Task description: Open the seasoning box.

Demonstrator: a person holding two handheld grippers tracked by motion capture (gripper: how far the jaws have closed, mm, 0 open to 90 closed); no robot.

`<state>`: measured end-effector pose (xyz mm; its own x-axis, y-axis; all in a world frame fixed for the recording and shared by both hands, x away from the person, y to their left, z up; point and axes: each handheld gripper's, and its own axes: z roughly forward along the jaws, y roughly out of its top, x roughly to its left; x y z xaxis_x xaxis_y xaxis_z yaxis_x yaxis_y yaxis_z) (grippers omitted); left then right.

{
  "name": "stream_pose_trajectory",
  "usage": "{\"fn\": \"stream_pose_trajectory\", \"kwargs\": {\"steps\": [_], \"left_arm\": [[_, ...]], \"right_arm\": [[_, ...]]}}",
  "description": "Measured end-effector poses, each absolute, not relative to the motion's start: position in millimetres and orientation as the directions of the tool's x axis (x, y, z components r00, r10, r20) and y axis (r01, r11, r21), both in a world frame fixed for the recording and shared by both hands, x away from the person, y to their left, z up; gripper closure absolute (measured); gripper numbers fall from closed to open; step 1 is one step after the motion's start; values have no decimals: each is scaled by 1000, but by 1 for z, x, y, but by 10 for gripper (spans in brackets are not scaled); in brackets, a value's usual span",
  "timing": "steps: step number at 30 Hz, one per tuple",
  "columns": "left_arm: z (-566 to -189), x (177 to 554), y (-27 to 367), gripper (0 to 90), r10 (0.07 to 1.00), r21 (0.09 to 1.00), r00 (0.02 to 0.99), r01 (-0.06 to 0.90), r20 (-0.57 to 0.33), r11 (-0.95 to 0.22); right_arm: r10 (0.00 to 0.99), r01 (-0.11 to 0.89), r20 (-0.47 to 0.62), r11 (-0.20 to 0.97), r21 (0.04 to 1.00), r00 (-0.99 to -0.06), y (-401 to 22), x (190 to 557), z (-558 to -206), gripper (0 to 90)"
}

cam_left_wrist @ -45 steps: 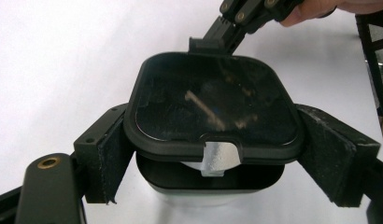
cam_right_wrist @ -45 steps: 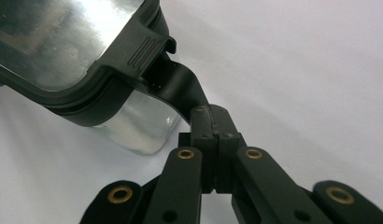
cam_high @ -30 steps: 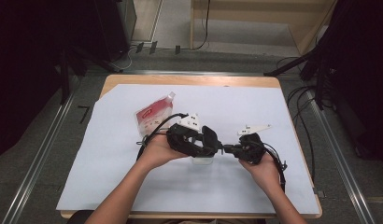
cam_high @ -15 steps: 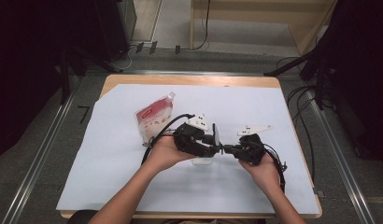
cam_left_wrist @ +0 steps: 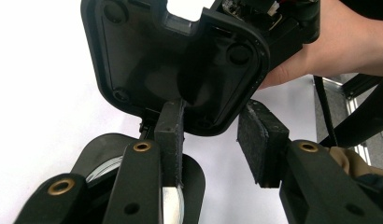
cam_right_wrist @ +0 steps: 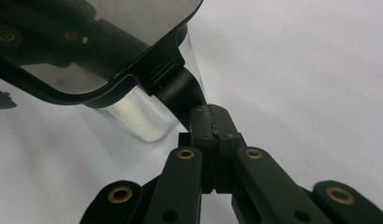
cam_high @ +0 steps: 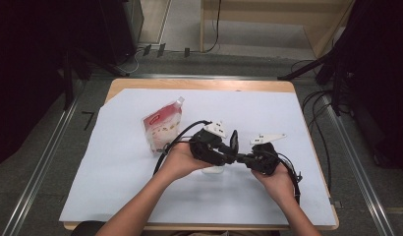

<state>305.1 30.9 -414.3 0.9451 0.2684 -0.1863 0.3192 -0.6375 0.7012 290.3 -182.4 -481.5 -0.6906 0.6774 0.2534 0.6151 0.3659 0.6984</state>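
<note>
A small clear container with a black hinged lid stands on the white sheet between my two grippers. The left gripper comes in from the left. Its jaws have just been closing, and its pads now press on the lower edge of the raised lid. The right gripper comes in from the right. In the right gripper view it is shut on a black tab that sticks out from the container's rim, above the clear wall.
A red and white spouted pouch lies left of the grippers. A white sheet covers most of the wooden table. Cables trail from both grippers. Dark equipment and floor rails surround the table.
The left gripper has shifted a little to the right and taken the lid, which now stands up as a black flap. The right hand has stayed put.
</note>
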Motion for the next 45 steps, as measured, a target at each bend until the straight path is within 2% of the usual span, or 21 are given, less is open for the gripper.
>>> {"fn": "stream_pose_trajectory", "kwargs": {"steps": [7,17,24,30,35,45], "left_arm": [[-410,303,46,537,262,705,940,338,-218,-623],[-405,305,76,513,323,716,914,396,-247,-575],[-406,302,93,500,360,703,898,427,-255,-568],[-408,297,108,471,382,689,894,431,-236,-583],[-405,297,119,461,405,687,883,448,-237,-573],[-403,296,145,450,447,681,865,471,-230,-560]], "right_arm": [[677,608,256,351,712,-690,-188,286,-479,866],[655,585,268,329,741,-707,-193,264,-474,708],[627,541,229,366,757,-745,-188,253,-478,607],[617,546,257,340,766,-744,-190,254,-475,593],[623,568,280,327,755,-730,-192,256,-475,535],[629,555,250,350,755,-737,-192,262,-478,504]]}}
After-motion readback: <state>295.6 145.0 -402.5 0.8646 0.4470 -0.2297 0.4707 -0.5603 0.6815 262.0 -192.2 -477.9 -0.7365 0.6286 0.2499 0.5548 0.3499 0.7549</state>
